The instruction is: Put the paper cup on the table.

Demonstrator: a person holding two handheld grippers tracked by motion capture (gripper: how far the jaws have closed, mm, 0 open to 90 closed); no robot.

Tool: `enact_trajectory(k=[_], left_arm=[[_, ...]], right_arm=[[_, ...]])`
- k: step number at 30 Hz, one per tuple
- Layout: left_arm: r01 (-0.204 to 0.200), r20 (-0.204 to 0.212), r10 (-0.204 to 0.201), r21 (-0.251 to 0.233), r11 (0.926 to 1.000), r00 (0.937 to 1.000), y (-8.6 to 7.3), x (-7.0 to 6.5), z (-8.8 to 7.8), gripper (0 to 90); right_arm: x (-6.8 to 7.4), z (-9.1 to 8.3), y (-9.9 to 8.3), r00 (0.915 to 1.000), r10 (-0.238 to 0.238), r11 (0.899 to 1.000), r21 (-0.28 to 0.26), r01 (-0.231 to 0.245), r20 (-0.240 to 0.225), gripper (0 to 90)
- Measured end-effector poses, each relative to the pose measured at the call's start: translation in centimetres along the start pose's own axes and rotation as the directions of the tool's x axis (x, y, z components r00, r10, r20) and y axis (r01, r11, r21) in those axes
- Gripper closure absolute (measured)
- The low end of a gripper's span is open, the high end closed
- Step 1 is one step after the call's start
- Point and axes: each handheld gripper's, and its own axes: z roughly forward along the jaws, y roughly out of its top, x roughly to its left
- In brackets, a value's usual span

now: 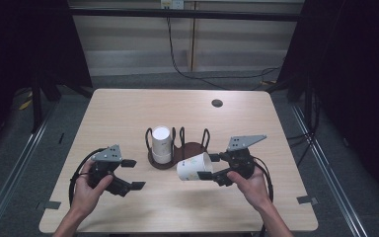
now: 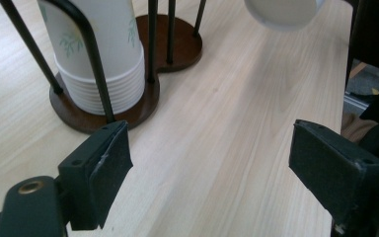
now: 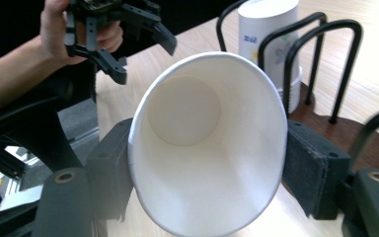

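A white paper cup (image 1: pixel 194 167) lies sideways in my right gripper (image 1: pixel 208 167), which is shut on it near the rim; its open mouth (image 3: pixel 205 143) faces the right gripper view's camera and looks squeezed oval. A stack of upside-down paper cups (image 1: pixel 161 143) stands in the left bay of a dark wire cup holder (image 1: pixel 193 149) at the table's middle. The stack (image 2: pixel 101 54) rises just ahead of my left gripper (image 2: pixel 209 163), whose jaws stand wide open above bare wood. My left gripper (image 1: pixel 133 174) is at the front left, held by a hand.
The wooden table (image 1: pixel 128 108) has a round dark cable hole (image 1: pixel 217 103) at the back right. The holder's right bay (image 2: pixel 177 39) has no cups in it. Dark curtains flank the table, and cables run along the floor behind it.
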Motion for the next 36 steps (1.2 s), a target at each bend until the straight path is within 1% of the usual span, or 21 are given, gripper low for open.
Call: enact_trajectory(k=[1,5,6,8,9,12,13,15,18,19,21,22,25,26,28,30,32,33,35,36], left_arm=[[0.001,-0.002,-0.001,0.015,0.9999,1.0,0.0,0.0,0.0,16.1],[-0.002,-0.018,0.002,0.003,1.0,0.9998,-0.1,0.1,-0.2,16.1],[0.004,-0.019,-0.004,-0.001,1.0,0.9998,-0.2,0.2,-0.2,16.1],[0.0,-0.014,0.0,-0.001,1.0,0.9999,-0.2,0.3,-0.4,16.1],[-0.004,-0.015,0.004,0.006,1.0,0.9999,-0.3,0.3,-0.4,16.1],[0.001,-0.02,-0.001,0.007,1.0,0.9998,-0.4,0.4,-0.4,16.1],[-0.004,-0.017,0.004,0.007,1.0,0.9999,-0.5,0.4,-0.4,16.1],[-0.017,-0.007,0.018,0.014,0.9997,0.9998,-0.5,0.5,-0.5,16.1],[-0.014,-0.019,0.015,0.019,0.9997,0.9997,-0.6,0.5,-0.5,16.1],[-0.007,-0.024,0.007,0.015,0.9999,0.9997,-0.7,0.5,-0.6,16.1],[-0.012,-0.018,0.012,0.017,0.9998,0.9998,-0.8,0.6,-0.7,16.1],[-0.003,-0.018,0.003,0.01,0.9999,0.9998,-0.8,0.6,-0.6,16.1],[-0.018,-0.011,0.019,0.021,0.9996,0.9998,-0.8,0.7,-0.6,16.1],[-0.016,-0.012,0.016,0.022,0.9996,0.9998,-0.8,0.6,-0.5,16.1],[-0.019,-0.013,0.02,0.021,0.9996,0.9997,-0.8,0.5,-0.4,16.1],[-0.028,-0.013,0.029,0.033,0.9991,0.9995,-0.7,0.5,-0.4,16.1],[-0.027,-0.01,0.027,0.034,0.9991,0.9996,-0.7,0.4,-0.3,16.1],[-0.026,-0.011,0.026,0.033,0.9991,0.9996,-0.7,0.4,-0.3,16.1],[-0.027,-0.008,0.028,0.033,0.9991,0.9996,-0.7,0.4,-0.2,16.1],[-0.027,-0.008,0.027,0.033,0.9991,0.9996,-0.7,0.4,-0.2,16.1]], right_arm=[[-0.1,-0.1,0.0,1.0,0.0,1.0,0.01,0.0,0.003,28.1],[-0.3,-0.4,0.0,0.9994,0.002,0.999,0.049,-0.004,0.035,28.0],[-0.4,-0.4,0.0,0.9991,0.004,0.998,0.059,-0.007,0.041,28.0],[-0.6,-0.7,0.0,0.9986,0.006,0.997,0.074,-0.01,0.052,28.0],[-0.7,-0.8,0.0,0.9983,0.007,0.996,0.083,-0.012,0.058,28.0],[-1.1,-1.0,0.1,0.9975,0.01,0.994,0.105,-0.018,0.07,28.0],[-1.2,-1.1,0.1,0.9967,0.007,0.993,0.117,-0.016,0.081,27.9],[-1.3,-1.4,0.2,0.997,-0.003,0.992,0.124,-0.007,0.077,27.9],[-1.6,-1.7,0.4,0.9952,-0.005,0.989,0.145,-0.009,0.098,27.9],[-1.7,-1.8,0.4,0.9943,-0.007,0.987,0.158,-0.01,0.107,27.9],[-2.0,-2.1,0.5,0.9915,-0.005,0.985,0.174,-0.018,0.13,27.9],[-2.2,-2.2,0.6,0.9909,0.001,0.984,0.178,-0.025,0.135,27.9],[-2.6,-2.6,0.7,0.9868,0.009,0.98,0.194,-0.041,0.162,27.9],[-2.8,-2.7,0.7,0.9853,0.015,0.979,0.199,-0.049,0.17,27.8],[-3.1,-2.8,0.7,0.9811,0.017,0.973,0.221,-0.061,0.193,27.8],[-3.3,-2.9,0.7,0.979,0.02,0.969,0.237,-0.068,0.203,27.8],[-3.6,-2.9,0.6,0.9756,0.02,0.965,0.252,-0.076,0.219,27.8],[-3.7,-3.0,0.6,0.9731,0.019,0.961,0.265,-0.081,0.229,27.7],[-4.0,-3.0,0.7,0.9681,0.032,0.956,0.275,-0.102,0.248,27.7],[-4.2,-3.0,0.7,0.9665,0.021,0.955,0.282,-0.096,0.256,27.7]])
